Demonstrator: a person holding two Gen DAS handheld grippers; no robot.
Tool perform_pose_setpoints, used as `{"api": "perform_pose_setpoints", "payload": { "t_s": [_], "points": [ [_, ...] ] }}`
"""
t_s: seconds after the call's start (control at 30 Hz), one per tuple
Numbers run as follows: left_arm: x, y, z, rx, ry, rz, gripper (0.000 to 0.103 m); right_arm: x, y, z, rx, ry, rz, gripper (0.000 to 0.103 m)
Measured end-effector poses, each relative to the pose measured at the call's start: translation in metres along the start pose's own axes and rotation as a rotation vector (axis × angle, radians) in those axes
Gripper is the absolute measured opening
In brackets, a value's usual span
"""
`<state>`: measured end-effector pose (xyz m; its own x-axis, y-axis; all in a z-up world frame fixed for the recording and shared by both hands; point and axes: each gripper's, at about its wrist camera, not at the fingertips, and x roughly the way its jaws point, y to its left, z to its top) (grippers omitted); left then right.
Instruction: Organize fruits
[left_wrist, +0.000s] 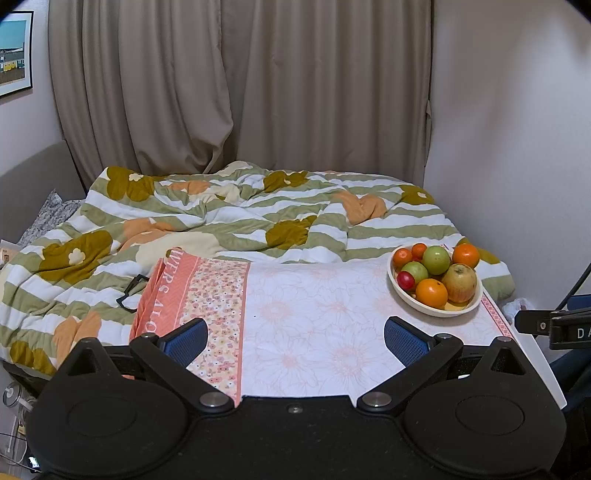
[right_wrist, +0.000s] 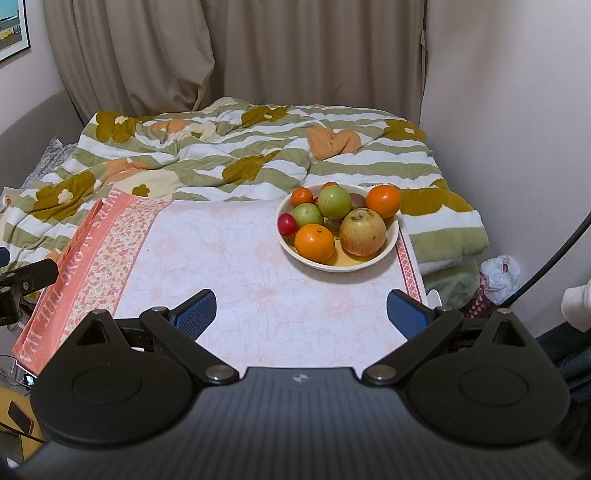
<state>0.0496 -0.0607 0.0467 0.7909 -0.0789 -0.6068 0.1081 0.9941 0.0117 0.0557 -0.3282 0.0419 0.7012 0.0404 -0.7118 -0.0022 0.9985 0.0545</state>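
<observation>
Two hand-held grippers hover low over the near edge of the table, each with its blue-padded fingers spread wide and nothing between them: the left gripper sits toward the table's left half; the right gripper faces the fruit more squarely. Beneath both lies a pale floral tablecloth with a coral lettered border; its surface around the grippers carries no loose fruit. Toward the far right corner stands a shallow cream bowl, and all the fruit in view is heaped in it: a large yellow-brown apple, three or four oranges of differing size, two green apples, a small red plum-like fruit; something darker lies half hidden behind. Beyond the table is a rumpled striped and flowered quilt. The fruit lying gathered in the bowl fits either a finished gathering or a sorting out still to come; the pictures do not settle which.
</observation>
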Motion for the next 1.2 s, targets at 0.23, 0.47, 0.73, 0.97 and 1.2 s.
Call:
{"api": "perform_pose_setpoints", "payload": {
  "t_s": [0.23,0.47,0.73,0.97,1.2],
  "points": [
    [0.001,0.004,0.001,-0.005,-0.002,0.005,0.103,0.001,0.0,0.0,0.002,0.001,-0.001,0.103],
    [0.002,0.008,0.002,-0.004,-0.003,0.013,0.103,0.001,0.0,0.001,0.003,0.002,-0.001,0.103],
    [0.002,0.01,0.001,-0.002,0.0,0.013,0.103,0.001,0.001,0.001,0.002,0.003,-0.002,0.103],
    [0.0,0.013,0.0,0.0,-0.016,0.022,0.103,0.003,0.0,-0.001,0.004,0.004,-0.007,0.103],
    [0.001,0.015,-0.001,-0.006,-0.019,0.032,0.103,0.004,0.0,-0.002,0.007,0.006,-0.008,0.103]
  ]
}}
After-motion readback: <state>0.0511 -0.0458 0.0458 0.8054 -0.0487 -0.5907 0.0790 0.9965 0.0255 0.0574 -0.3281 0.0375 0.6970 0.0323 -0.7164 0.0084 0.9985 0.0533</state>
